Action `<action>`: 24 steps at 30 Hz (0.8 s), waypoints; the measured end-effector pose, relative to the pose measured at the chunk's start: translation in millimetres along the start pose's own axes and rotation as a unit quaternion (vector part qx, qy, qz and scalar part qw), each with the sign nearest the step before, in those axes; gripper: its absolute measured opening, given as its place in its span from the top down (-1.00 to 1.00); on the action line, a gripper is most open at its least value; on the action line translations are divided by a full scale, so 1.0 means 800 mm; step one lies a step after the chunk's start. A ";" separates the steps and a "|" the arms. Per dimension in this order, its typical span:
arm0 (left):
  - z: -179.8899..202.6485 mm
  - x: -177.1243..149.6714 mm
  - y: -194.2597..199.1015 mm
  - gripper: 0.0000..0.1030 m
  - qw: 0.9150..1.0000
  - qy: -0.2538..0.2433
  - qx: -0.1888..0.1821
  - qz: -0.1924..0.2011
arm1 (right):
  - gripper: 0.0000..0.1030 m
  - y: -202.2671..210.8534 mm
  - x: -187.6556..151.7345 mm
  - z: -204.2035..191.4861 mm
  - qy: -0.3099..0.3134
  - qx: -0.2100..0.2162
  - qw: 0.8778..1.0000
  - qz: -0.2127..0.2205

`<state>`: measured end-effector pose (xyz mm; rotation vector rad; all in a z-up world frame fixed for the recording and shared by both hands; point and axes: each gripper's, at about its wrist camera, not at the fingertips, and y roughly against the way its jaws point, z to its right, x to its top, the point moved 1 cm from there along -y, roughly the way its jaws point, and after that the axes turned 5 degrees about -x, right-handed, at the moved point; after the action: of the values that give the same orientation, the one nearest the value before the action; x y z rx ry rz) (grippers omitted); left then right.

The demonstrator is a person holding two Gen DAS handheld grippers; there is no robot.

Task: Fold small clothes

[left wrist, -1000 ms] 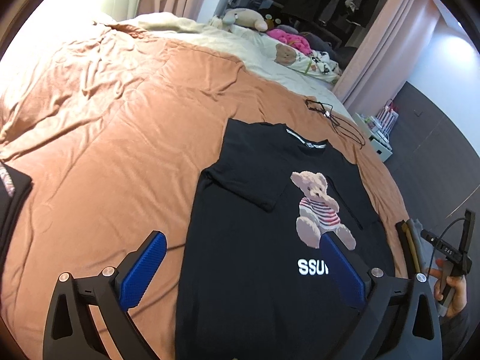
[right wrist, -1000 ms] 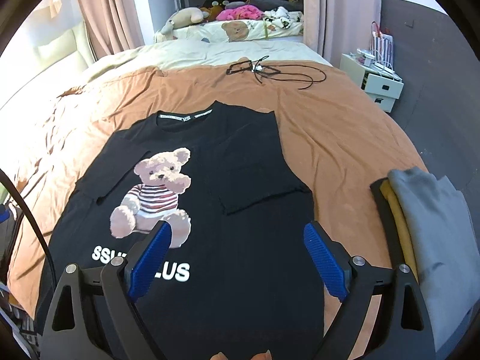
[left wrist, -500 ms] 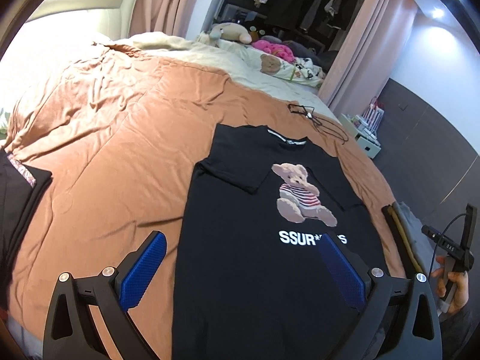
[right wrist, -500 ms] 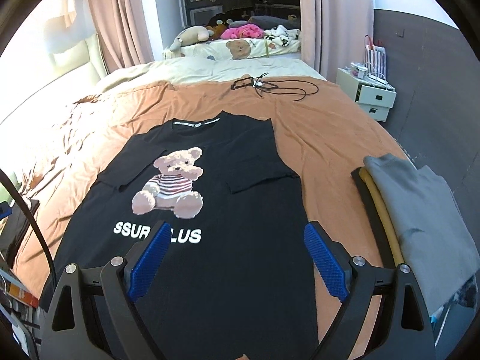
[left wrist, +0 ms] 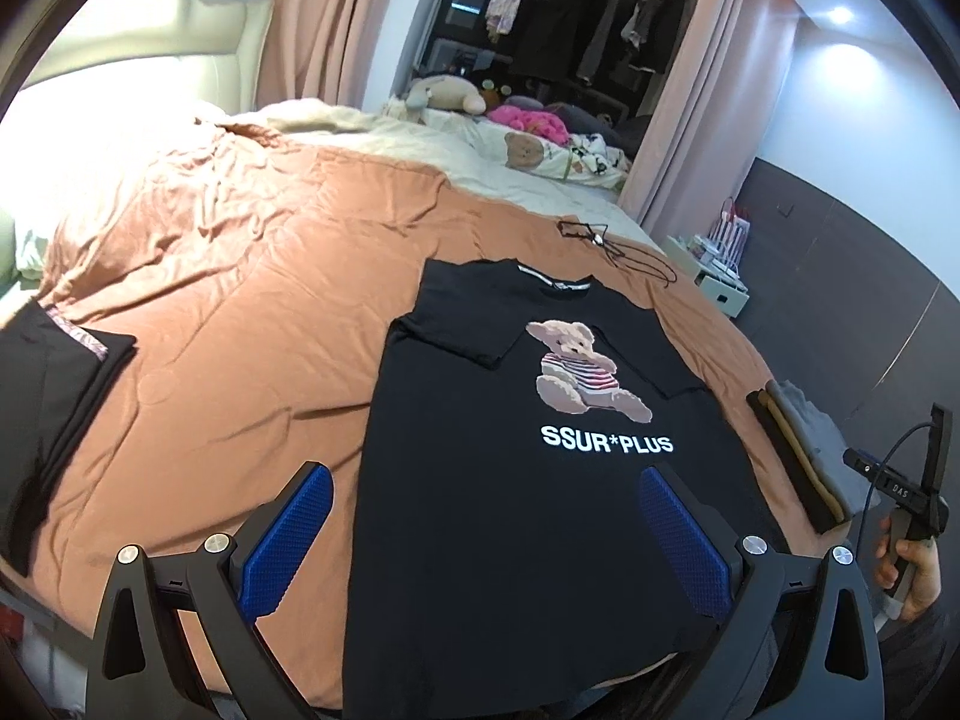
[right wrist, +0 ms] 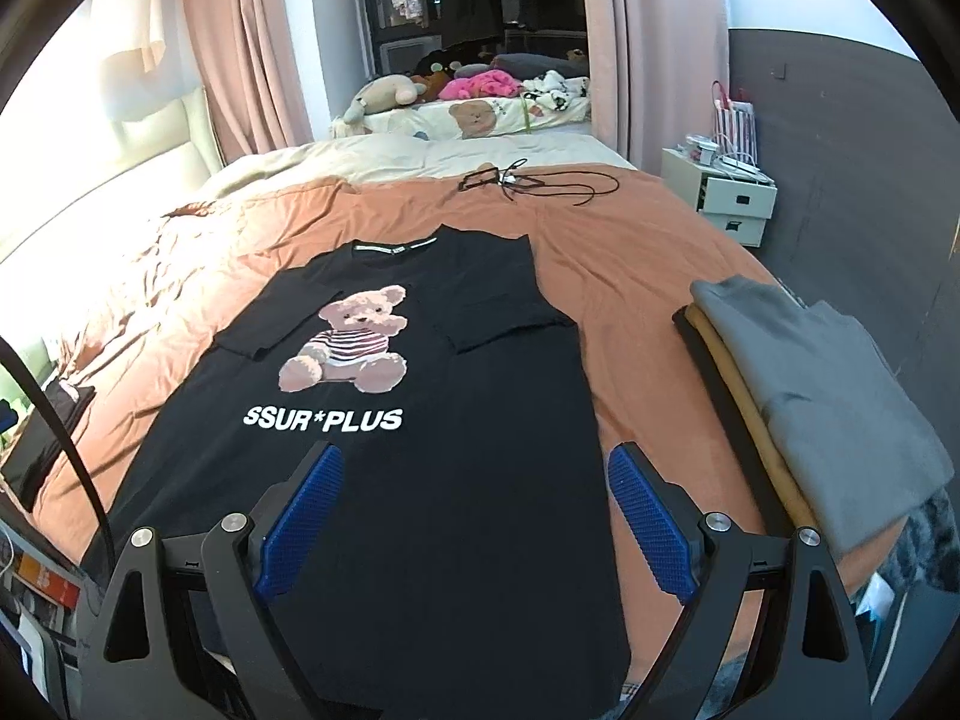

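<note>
A black T-shirt (left wrist: 510,510) with a teddy bear print and white "SSUR*PLUS" lettering lies flat, front up, on the orange bedspread (left wrist: 240,300). Both sleeves are folded in over the chest. It also shows in the right wrist view (right wrist: 480,480). My left gripper (left wrist: 486,534) is open and empty, held above the shirt's lower left part. My right gripper (right wrist: 474,516) is open and empty, above the shirt's lower right part. Neither touches the cloth.
A stack of folded clothes (right wrist: 810,396), grey on top, sits on the bed's right edge. A dark folded stack (left wrist: 42,420) lies at the left edge. A black cable (right wrist: 528,183) lies beyond the collar. A white nightstand (right wrist: 732,204) stands far right.
Both grippers have pulled back and risen away from the shirt, so the whole print and hem area now show. The shirt has not moved.
</note>
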<state>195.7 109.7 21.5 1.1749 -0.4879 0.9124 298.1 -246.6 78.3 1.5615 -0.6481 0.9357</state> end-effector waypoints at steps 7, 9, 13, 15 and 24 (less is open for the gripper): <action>-0.001 -0.029 0.026 -0.99 0.999 -0.001 0.025 0.025 | -0.74 0.024 -0.035 -0.002 -0.008 -0.010 1.000 0.018; -0.004 -0.040 0.033 -0.99 0.999 0.002 0.027 0.029 | -0.74 0.029 -0.045 -0.001 -0.017 -0.006 1.000 0.022; -0.008 -0.056 0.044 -0.99 0.998 -0.001 0.035 0.043 | -0.74 0.040 -0.068 0.006 -0.035 0.031 0.998 0.035; -0.011 -0.062 0.049 -0.99 0.998 -0.002 0.045 0.046 | -0.74 0.048 -0.079 0.006 -0.028 0.035 0.998 0.053; -0.036 -0.105 0.068 -0.99 0.997 0.024 0.049 0.057 | -0.74 0.055 -0.138 0.023 -0.029 0.060 0.994 0.090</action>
<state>100.5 112.8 -20.2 1.2202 -0.4805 1.0695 207.2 -283.0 7.9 1.6623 -0.7972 1.0840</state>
